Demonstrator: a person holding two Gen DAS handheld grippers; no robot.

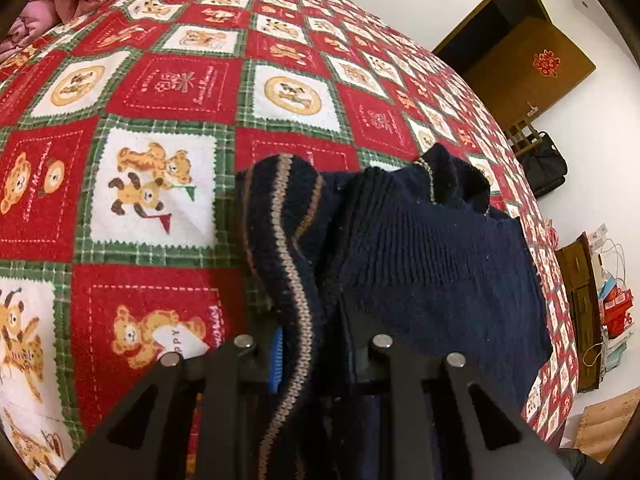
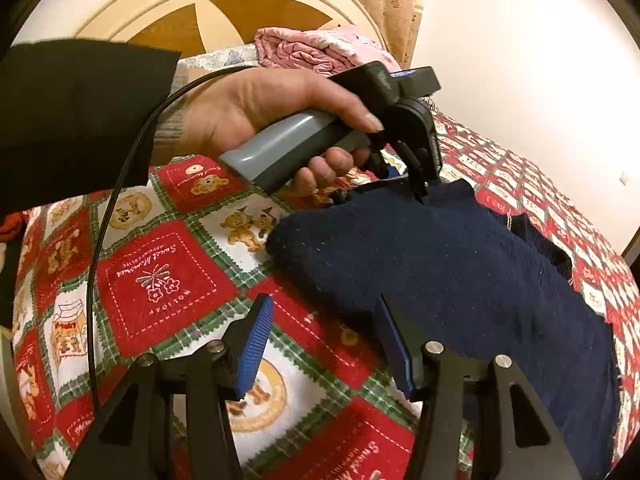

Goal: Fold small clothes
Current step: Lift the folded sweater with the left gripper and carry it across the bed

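Sweater (image 2: 460, 272) edge in left hand-held gripper (image 1: 310, 344)

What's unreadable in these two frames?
- Left hand-held gripper pads: left wrist view, dark navy knitted sweater covers them.
- Sweater's full shape: both views, bunched and cut by the frame edge.
- Small text on the red teddy-bear patchwork bedspread: too small.

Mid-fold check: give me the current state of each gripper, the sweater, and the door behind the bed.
left gripper: shut on the sweater's edge
right gripper: open, holding nothing
navy sweater: partly lifted, rest lying on the bedspread
wooden door: open
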